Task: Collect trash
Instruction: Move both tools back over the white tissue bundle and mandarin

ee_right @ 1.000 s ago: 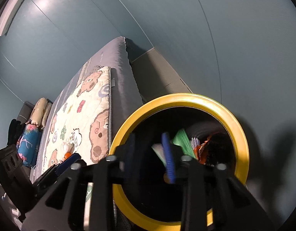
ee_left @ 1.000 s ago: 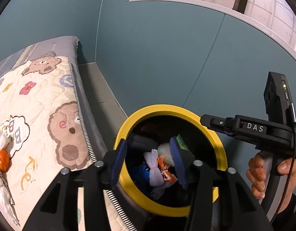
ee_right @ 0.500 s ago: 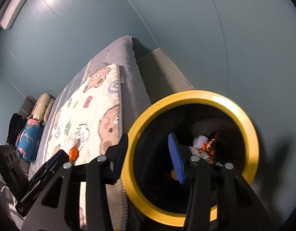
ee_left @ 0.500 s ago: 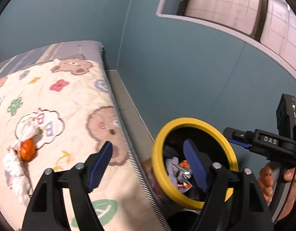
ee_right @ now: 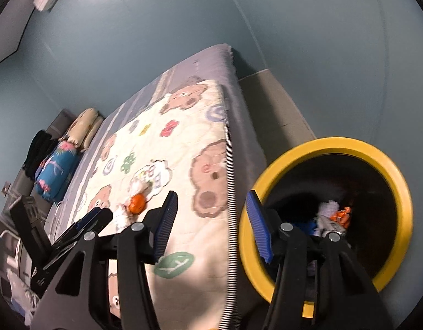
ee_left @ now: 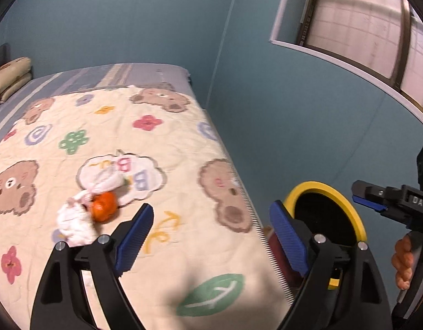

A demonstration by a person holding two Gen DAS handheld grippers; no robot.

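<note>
A yellow-rimmed trash bin (ee_left: 357, 220) (ee_right: 404, 192) stands on the floor beside the bed; white and orange wrappers (ee_right: 335, 214) lie inside it. On the bear-print quilt (ee_left: 156, 148) (ee_right: 181, 247) lie crumpled white tissues (ee_left: 76, 222) (ee_right: 137, 185) around an orange ball-like piece (ee_left: 103, 206) (ee_right: 136, 203). My left gripper (ee_left: 211, 236) is open and empty above the quilt's near edge, right of the tissues. My right gripper (ee_right: 211, 225) is open and empty over the gap between bed and bin.
Teal walls close in behind the bed and bin. A window (ee_left: 362, 24) is at upper right. Pillows (ee_right: 84, 126) and a blue patterned cushion (ee_right: 54, 170) lie at the bed's far end. A grey floor strip (ee_right: 274, 110) runs between bed and wall.
Both grippers have opened wider and swung left, away from the bin's mouth toward the bed. The tissues and orange piece now sit nearer the middle of both views.
</note>
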